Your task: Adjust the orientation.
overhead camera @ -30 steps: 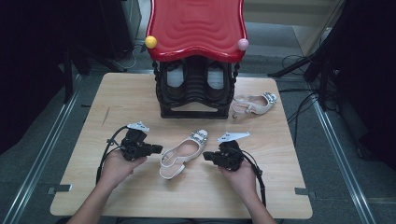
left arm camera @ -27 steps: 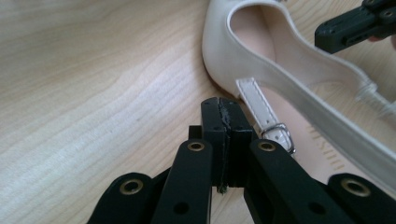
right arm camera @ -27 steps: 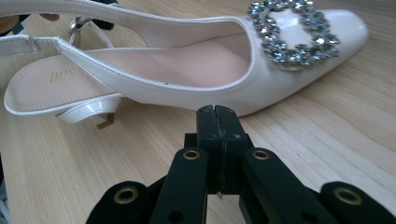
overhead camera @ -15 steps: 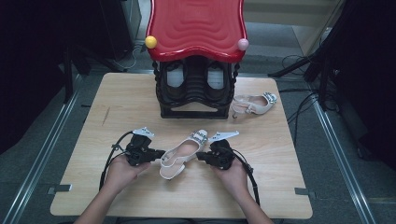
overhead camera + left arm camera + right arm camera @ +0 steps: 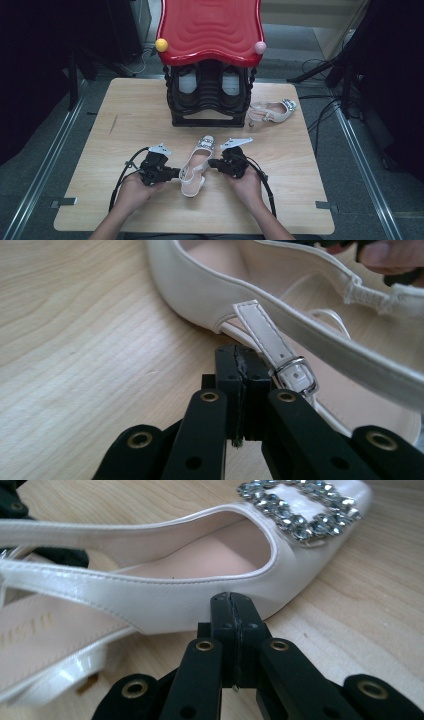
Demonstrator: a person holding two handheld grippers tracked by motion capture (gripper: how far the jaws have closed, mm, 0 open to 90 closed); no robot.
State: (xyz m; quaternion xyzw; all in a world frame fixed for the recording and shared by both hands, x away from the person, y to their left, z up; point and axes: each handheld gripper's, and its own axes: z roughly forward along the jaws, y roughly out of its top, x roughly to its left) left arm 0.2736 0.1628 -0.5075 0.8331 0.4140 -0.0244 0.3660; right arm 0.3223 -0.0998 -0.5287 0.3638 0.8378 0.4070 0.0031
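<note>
Sitting between the two grippers, the white shoe (image 5: 195,167) lies on the wooden table (image 5: 125,115), with its sparkly toe pointing away toward the shoe rack (image 5: 210,95) and its heel toward the person. The left gripper (image 5: 176,173) comes at it from the left side, near the heel strap (image 5: 272,342) and its little buckle (image 5: 297,377). The right gripper (image 5: 212,163) comes from the right side, nearer the toe. Both have their jaws pressed together with nothing between them, and their tips sit just beside the shoe's sides. Both look about equally close, so I think the next move is a push or nudge from both sides. Counting: two grippers, two white shoes on the table, with the second shoe (image 5: 272,111) well apart beside the rack, and one rack with a red top (image 5: 210,27)
</note>
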